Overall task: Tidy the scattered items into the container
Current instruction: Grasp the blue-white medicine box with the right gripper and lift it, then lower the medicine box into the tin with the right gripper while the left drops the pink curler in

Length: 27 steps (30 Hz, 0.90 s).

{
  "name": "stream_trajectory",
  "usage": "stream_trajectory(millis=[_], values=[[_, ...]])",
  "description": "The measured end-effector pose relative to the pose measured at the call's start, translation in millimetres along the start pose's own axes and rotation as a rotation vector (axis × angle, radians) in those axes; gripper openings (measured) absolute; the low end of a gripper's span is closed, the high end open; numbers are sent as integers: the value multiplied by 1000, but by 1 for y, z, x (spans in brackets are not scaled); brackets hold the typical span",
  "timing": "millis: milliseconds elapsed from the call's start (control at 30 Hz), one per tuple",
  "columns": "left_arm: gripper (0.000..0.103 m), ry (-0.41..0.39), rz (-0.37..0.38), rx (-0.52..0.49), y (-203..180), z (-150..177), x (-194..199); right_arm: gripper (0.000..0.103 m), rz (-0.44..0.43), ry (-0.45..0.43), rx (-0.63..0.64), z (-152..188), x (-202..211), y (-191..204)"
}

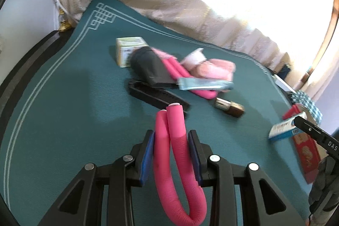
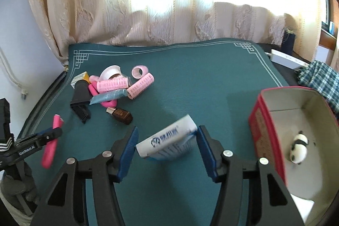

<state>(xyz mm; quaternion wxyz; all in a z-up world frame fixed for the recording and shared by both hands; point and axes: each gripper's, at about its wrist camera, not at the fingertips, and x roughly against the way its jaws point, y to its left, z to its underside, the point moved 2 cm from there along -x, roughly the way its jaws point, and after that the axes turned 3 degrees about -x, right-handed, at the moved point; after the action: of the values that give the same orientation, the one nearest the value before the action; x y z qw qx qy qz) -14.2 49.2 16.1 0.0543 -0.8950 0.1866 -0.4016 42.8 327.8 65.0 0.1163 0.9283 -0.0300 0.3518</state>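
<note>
Pinching a bent pink foam roller [image 1: 169,147] between blue pads, left tool [image 1: 171,141] sits w/ the soft tube folded in a U. Right tool [image 2: 167,137] clamps a white glossy carton [image 2: 167,141]; red rectangular box [image 2: 262,130] w/ panda toy [image 2: 298,148] just right of it, on teal woven desk [image 2: 190,82] mat.

Black tongs [image 1: 171,141], blue pads [image 2: 129,149], silver screws.
</note>
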Motion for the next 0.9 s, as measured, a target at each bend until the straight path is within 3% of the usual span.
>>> stream_trajectory(millis=[100, 167, 267, 333, 667, 900], values=[[34, 6, 33, -12, -17, 4, 3, 43, -42, 20, 0, 11, 4, -1], [34, 5, 38, -22, -25, 5, 7, 44, -67, 53, 13, 21, 1, 0], [34, 5, 38, -33, -33, 8, 12, 56, -55, 54, 35, 34, 3, 0], [34, 6, 38, -40, -36, 9, 15, 83, -64, 69, 27, 41, 1, -3], [34, 8, 48, -60, -52, 15, 22, 84, -86, 154, -38, 49, -17, -10], [34, 12, 50, -56, -50, 18, 24, 87, -76, 217, 76, 56, -31, 15]])
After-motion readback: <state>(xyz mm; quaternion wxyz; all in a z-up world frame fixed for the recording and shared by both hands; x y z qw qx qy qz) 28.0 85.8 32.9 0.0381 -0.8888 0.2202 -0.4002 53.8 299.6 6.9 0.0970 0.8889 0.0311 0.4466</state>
